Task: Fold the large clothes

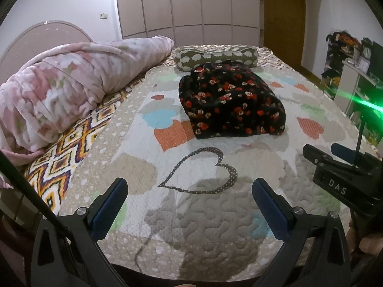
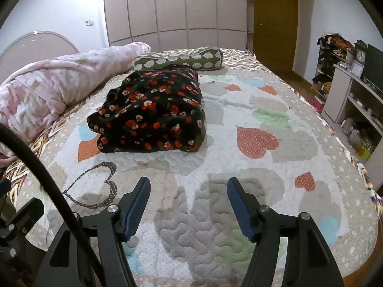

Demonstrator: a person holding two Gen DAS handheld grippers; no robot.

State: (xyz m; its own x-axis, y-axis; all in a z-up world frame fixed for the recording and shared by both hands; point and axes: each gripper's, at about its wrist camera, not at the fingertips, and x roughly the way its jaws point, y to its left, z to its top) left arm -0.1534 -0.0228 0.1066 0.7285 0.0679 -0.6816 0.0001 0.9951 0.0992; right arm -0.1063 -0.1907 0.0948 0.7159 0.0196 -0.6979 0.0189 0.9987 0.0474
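A black garment with red and cream flowers [image 1: 229, 100] [image 2: 153, 112] lies folded in a thick bundle on the quilted bed [image 1: 205, 215] [image 2: 239, 215], beyond both grippers. My left gripper [image 1: 190, 186] hovers open over the quilt near the bed's front edge, nothing between its blue pads. My right gripper [image 2: 188, 184] is open as well, with only quilt between its fingers. In the left wrist view the right gripper [image 1: 323, 150] shows at the right edge, apart from the garment.
A rolled pink floral duvet [image 1: 71, 91] [image 2: 59, 88] lies along the left side. A green bolster pillow [image 1: 215, 57] [image 2: 177, 59] sits behind the garment. Wardrobes [image 2: 174, 9] and a wooden door [image 2: 273, 24] stand behind the bed. Shelves with clutter [image 2: 354, 100] stand at the right.
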